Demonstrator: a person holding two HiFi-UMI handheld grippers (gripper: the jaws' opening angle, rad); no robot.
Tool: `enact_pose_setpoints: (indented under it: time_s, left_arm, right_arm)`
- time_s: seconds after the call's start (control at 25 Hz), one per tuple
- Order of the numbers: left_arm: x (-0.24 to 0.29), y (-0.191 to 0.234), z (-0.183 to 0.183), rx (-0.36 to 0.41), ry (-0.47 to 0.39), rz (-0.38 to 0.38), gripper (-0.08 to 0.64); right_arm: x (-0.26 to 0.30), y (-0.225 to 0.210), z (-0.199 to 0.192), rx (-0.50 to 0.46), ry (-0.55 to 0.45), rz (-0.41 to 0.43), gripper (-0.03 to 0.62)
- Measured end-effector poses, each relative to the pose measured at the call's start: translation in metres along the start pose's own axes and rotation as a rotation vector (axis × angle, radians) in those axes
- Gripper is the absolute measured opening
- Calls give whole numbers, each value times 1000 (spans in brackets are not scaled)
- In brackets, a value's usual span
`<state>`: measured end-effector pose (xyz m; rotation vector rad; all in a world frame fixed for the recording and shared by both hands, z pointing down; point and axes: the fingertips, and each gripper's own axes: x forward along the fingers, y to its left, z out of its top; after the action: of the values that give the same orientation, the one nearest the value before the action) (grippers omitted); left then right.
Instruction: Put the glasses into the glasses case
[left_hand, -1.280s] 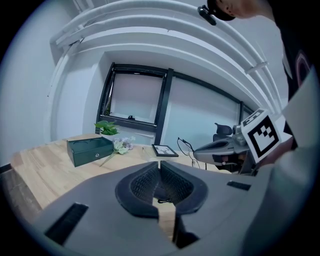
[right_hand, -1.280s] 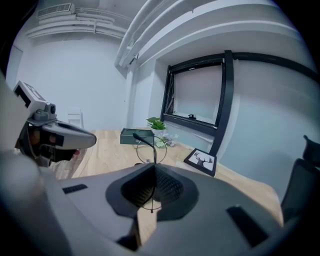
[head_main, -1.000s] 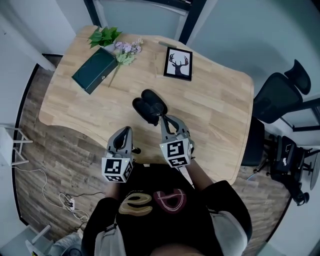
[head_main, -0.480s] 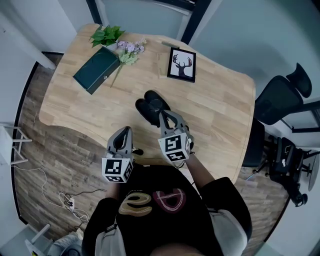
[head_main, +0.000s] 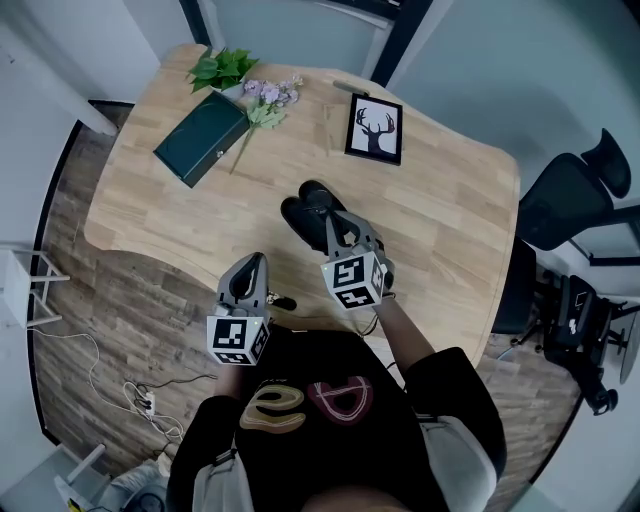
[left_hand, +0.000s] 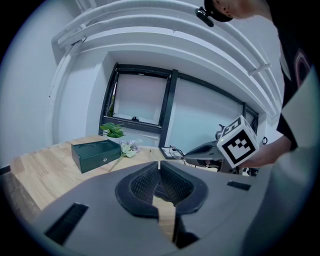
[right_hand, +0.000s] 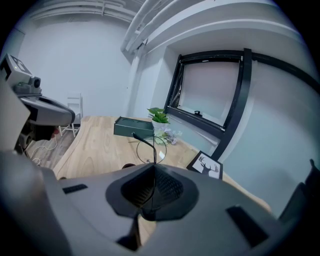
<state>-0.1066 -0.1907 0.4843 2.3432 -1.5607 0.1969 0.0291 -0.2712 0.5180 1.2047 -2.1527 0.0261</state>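
The black glasses case (head_main: 303, 206) lies open in the middle of the wooden table (head_main: 440, 220). My right gripper (head_main: 329, 224) hangs just over the case's near side and is shut on thin wire-framed glasses (right_hand: 149, 148). In the right gripper view one round lens and a temple stick up between the pads. The glasses (left_hand: 175, 151) also show in the left gripper view, ahead of the right gripper's marker cube (left_hand: 238, 142). My left gripper (head_main: 253, 262) is at the table's near edge, left of the case, its pads together with nothing between them.
A dark green box (head_main: 200, 138) lies at the table's far left, with a flower sprig (head_main: 265, 100) and a small green plant (head_main: 222, 68) beside it. A framed deer picture (head_main: 375, 128) lies at the far middle. Office chairs (head_main: 570, 195) stand off the table's right side.
My right gripper has moved a little forward and down toward the case, still holding the glasses. The left gripper has shifted slightly.
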Motion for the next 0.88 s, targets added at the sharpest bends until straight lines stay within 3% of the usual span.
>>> enact_pose_setpoints:
  time_s: [0.88]
  left_arm:
    - [-13, 27, 0, -10, 3, 61, 26]
  right_arm:
    - [44, 5, -24, -40, 95, 2, 17]
